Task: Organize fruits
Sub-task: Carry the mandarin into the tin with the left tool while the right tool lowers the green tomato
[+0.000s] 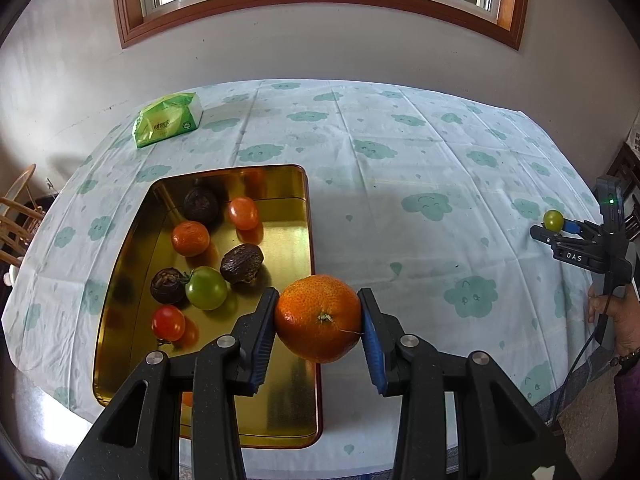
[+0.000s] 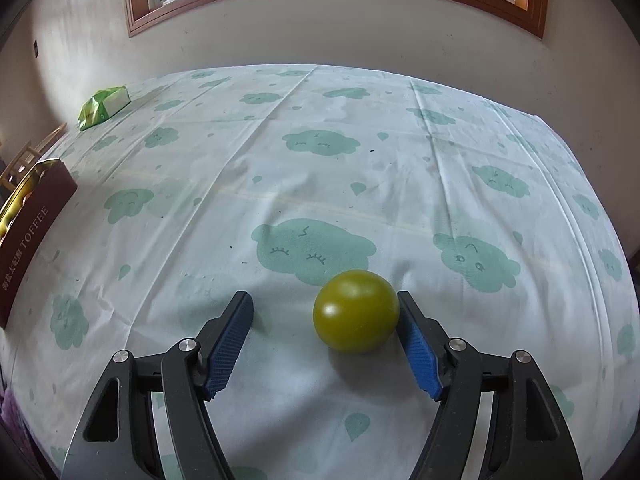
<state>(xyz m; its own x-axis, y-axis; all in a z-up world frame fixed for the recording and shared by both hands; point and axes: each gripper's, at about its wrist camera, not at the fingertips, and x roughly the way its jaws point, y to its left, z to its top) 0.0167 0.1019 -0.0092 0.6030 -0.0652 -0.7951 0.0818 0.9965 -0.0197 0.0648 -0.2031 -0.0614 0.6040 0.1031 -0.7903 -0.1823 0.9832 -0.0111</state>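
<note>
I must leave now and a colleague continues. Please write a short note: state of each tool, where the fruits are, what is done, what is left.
Left tool: shut on the orange, held near the right edge of the gold tin.
Right tool: open around the green tomato on the tablecloth; only the right pad touches it.
Done: seven fruits lie in the tin.
Left: put the orange in the tin, then grip and bring the green tomato.

A bright orange mandarin point(image 1: 319, 318), a yellow-green tomato point(image 2: 356, 311), a gold tin point(image 1: 280, 384), and a white tablecloth point(image 2: 360, 184) with teal clouds.
</note>
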